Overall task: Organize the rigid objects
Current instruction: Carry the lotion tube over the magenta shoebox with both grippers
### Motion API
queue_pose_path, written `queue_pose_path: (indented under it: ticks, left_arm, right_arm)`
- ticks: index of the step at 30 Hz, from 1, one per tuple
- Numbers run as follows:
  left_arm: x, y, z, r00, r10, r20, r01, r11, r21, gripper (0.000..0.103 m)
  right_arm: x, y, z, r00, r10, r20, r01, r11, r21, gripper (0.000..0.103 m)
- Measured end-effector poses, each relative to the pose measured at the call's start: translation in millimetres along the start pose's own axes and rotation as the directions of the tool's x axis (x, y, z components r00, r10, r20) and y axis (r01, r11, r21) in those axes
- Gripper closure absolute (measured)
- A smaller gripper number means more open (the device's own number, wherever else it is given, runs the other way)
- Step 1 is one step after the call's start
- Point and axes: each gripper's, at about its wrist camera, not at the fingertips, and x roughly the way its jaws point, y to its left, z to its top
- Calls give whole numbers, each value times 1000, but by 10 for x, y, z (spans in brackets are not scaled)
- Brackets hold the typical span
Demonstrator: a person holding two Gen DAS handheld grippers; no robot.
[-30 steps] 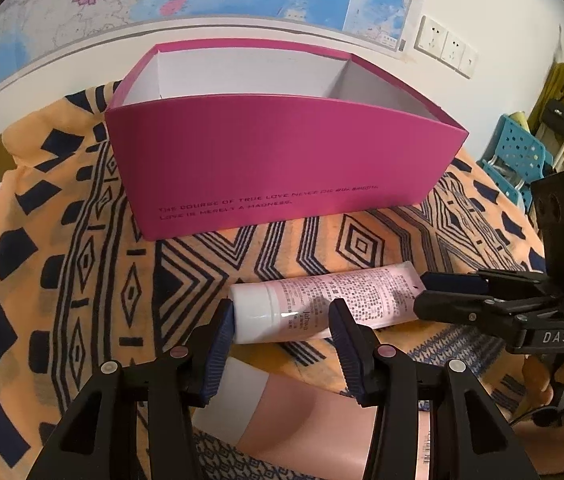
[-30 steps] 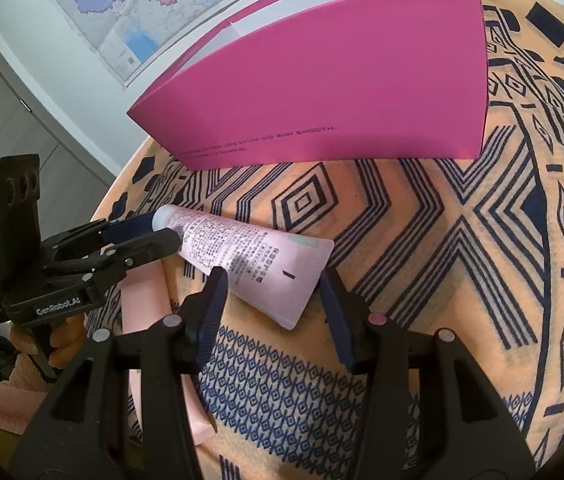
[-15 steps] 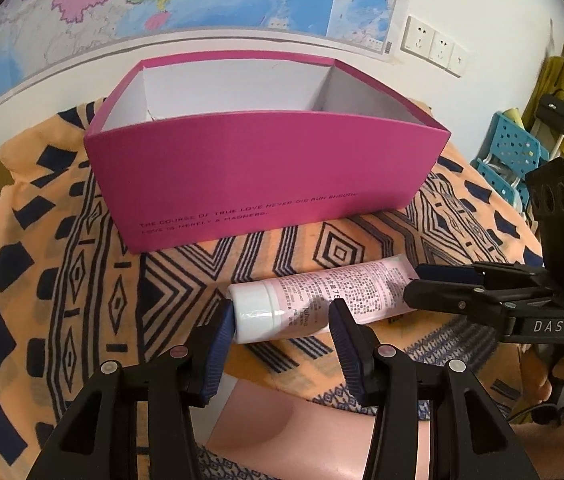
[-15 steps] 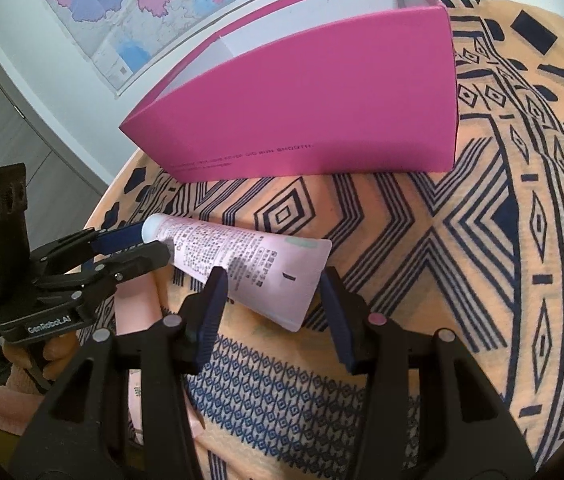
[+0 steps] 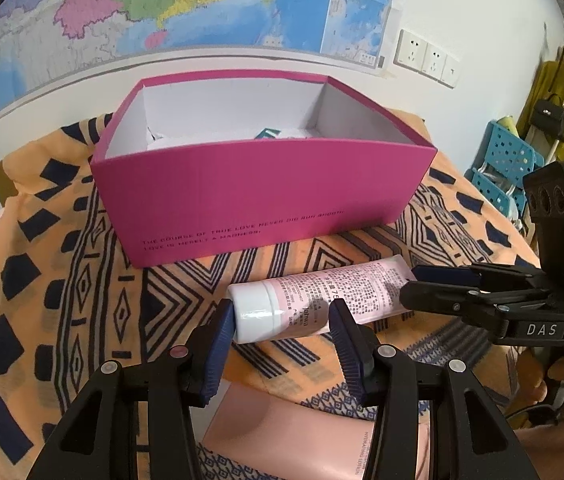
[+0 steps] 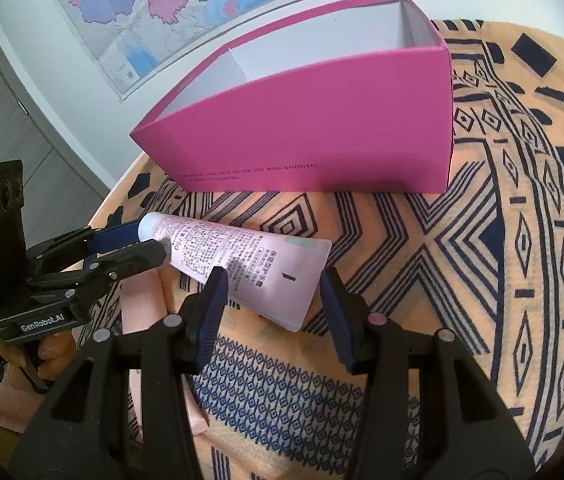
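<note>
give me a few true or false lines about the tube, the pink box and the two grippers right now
1. The lotion tube is held at both ends, cap end in the left gripper and flat end in the right gripper. True.
2. The pink box has its lid on. False: it is open at the top, white inside.
3. The tube is already inside the box. False: it is in front of the box, over the patterned cloth.
4. Something already lies in the box. True: a teal item shows over the front wall.
5. The tube's cap is black. False: it is white.
</note>
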Motion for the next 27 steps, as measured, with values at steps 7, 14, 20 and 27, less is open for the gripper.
queue_pose_path:
  ticks: [7,14,20,27]
  left_arm:
    - [-65,-11,28,1000,1,20,-1,1000,-1,54]
    - [-154,-45,105,999,0,52,-1,1000,8,54]
    - [-223,-88,185,997,-4,83,2,1000,18,54]
    - [-279,-139,261,994,-1,112,-3,1000,29,54]
  right_arm:
    - [-51,46,36,1000,-7,19,8,1000,-21,53]
    - [-143,73,104,999,-8,49,10,999,-41,53]
    - [-240,98,180,997,-15,80,19,998,-55,53]
    - [-322,114,256,994,-23,109,31,997,-74,52]
